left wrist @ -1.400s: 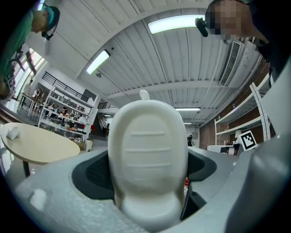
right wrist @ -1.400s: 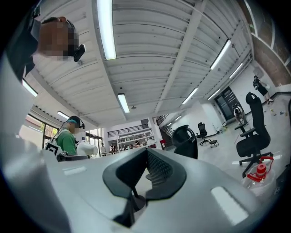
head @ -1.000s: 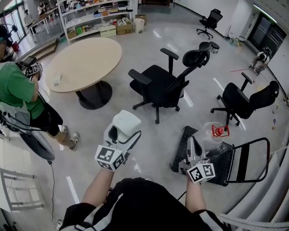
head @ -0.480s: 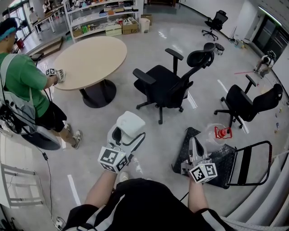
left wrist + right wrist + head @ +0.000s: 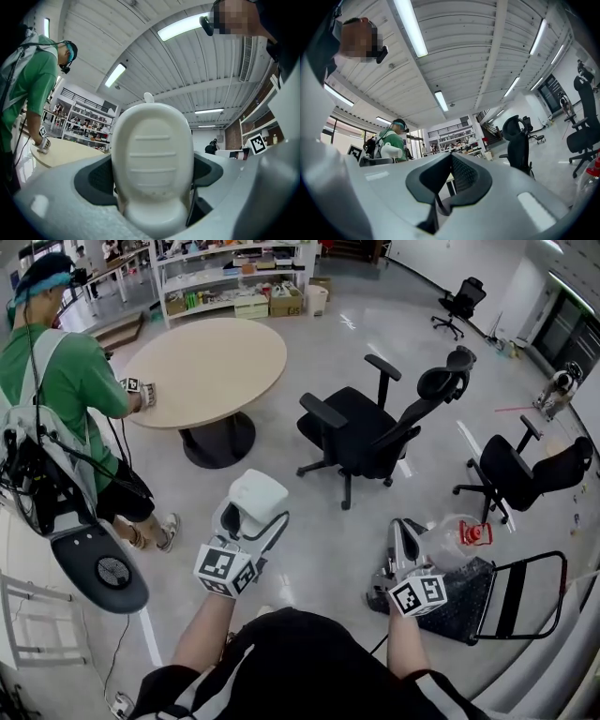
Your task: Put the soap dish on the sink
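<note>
The left gripper (image 5: 246,521) pinches the white soap dish (image 5: 258,495) between widely spread jaws, above the floor (image 5: 309,554). The right gripper (image 5: 403,542) is empty, jaws pressed together. A person (image 5: 66,390) stands at the round counter's (image 5: 211,367) left edge.

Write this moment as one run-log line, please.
left gripper: shut on soap dish | right gripper: shut, empty | sink: not in view

No legible text or signs.
</note>
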`<state>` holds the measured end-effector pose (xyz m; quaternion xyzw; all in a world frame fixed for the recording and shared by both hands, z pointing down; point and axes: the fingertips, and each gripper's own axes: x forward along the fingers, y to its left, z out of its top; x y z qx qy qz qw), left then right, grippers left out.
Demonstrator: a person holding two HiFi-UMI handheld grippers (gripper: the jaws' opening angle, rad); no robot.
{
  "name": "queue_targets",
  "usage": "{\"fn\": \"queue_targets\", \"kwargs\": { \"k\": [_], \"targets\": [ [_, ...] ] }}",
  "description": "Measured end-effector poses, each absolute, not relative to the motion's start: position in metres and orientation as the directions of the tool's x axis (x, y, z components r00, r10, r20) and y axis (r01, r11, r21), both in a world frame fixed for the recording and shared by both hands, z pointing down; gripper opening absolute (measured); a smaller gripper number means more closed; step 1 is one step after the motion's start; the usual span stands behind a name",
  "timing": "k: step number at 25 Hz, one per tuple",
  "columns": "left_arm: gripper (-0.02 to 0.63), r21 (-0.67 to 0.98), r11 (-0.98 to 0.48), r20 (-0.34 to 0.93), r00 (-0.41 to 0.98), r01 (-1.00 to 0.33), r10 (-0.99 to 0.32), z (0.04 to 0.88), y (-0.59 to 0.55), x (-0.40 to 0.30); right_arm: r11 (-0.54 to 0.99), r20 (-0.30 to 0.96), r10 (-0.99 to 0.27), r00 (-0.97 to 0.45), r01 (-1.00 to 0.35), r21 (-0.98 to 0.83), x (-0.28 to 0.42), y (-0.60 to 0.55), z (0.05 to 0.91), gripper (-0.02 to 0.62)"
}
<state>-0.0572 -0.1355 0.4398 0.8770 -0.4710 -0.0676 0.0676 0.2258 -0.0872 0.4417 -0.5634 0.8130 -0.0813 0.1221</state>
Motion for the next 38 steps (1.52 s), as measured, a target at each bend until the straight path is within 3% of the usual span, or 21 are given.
{"fn": "queue_targets", "kwargs": {
  "k": [25,38],
  "targets": [
    [0.468,0.192,-0.460,-0.025,0.464,-0.867,-0.886,0.461,-0.188,-0.202,0.451,-0.100,-0.893,-0.440,-0.862,-0.233,0.066,-0.179,0.440,0.003],
    [0.468,0.174,-0.344,0.007,0.351,-0.923,-0.936,0.468,-0.308,-0.244,0.537,-0.103,-0.843,-0.528,-0.812,-0.228,0.030,-0.330,0.445,0.003]
  ]
}}
